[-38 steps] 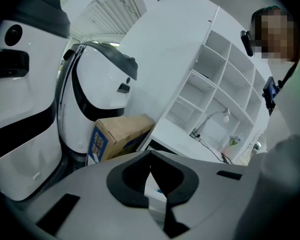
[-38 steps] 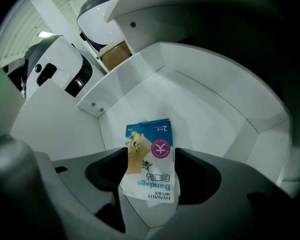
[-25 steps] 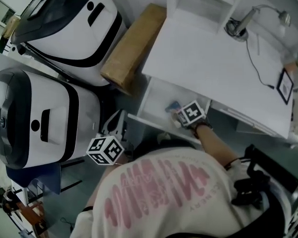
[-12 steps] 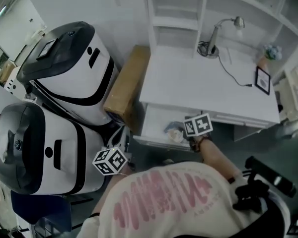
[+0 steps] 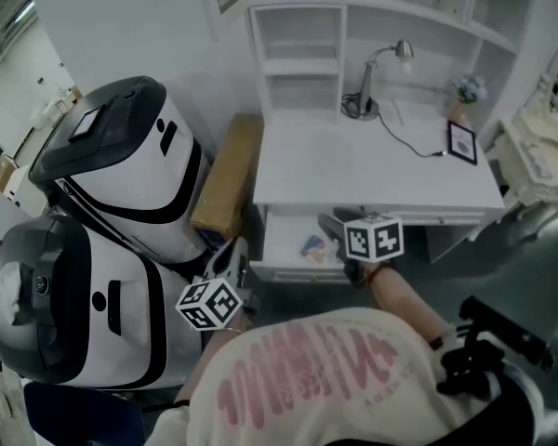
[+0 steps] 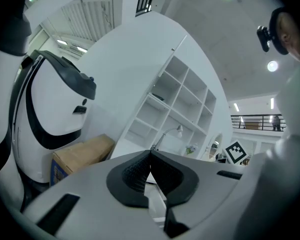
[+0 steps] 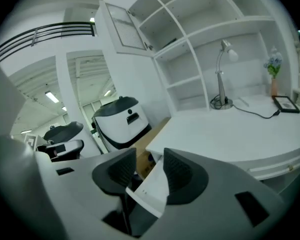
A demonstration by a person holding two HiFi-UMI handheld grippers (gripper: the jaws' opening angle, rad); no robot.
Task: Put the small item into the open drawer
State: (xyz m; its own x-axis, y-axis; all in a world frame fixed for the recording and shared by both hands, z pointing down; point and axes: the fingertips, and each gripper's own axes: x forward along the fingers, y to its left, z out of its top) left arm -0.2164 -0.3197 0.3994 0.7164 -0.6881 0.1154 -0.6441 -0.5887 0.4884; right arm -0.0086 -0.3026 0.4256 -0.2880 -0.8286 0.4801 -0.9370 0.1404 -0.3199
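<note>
The small item (image 5: 313, 245) lies inside the open drawer (image 5: 281, 240). Your right gripper (image 7: 149, 165) is empty, its jaws partly apart and just closing. The left gripper (image 6: 150, 158) is pinched together on nothing. Lift clear without bumping the drawer's near edge.

Head view looks steeply down from above the front of the white desk (image 5: 372, 170); left gripper view low off the desk's left, near level; right gripper view close before its open drawer (image 5: 281, 242); all share its lamp (image 5: 377, 77).

Smooth matt white drawer (image 5: 281, 241), brown cardboard box (image 5: 228, 184)
</note>
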